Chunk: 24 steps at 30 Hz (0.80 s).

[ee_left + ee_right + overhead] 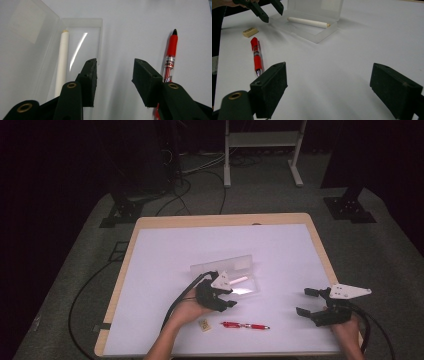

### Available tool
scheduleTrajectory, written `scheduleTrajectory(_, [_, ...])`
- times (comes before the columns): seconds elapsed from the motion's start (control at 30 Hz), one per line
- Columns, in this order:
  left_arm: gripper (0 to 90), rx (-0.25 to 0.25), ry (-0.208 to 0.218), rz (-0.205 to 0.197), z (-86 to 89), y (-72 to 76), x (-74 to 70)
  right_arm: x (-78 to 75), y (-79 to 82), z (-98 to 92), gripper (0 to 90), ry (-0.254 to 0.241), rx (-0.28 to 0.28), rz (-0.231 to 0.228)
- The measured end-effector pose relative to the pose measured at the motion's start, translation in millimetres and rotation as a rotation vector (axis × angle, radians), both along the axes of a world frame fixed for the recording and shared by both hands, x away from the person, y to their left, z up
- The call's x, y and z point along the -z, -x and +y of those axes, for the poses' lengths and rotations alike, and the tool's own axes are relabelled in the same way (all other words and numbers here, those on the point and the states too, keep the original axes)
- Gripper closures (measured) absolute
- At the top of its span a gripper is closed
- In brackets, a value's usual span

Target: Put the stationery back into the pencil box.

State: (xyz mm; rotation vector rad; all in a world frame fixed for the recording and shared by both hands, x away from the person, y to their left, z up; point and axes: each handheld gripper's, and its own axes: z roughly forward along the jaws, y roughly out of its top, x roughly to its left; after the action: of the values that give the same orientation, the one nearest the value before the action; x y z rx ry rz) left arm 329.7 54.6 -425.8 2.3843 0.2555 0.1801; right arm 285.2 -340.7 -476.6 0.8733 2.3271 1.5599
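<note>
White-covered worktop (165, 250), dark room behind. Left claw (113, 75) part open, nothing between its jaws, hovering at the near edge of the clear plastic pencil case (82, 35). Case lid stands open; a white pencil (62, 60) already lies inside along one wall. Right claw (328, 87) wide and empty, well apart at the worktop's right. Red pen (256, 56) lies on the worktop just beside the case; small eraser (250, 32) near its end. Judged: one item packed, pen and eraser left, lid not yet shut.
</note>
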Motion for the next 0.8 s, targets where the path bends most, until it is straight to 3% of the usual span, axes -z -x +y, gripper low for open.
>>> scheduleTrajectory(0.8, [50.9,0.063,0.023,0.017,-14.0,22.1,4.3,0.0,0.0,0.0,13.4,0.000,0.000,-0.001])
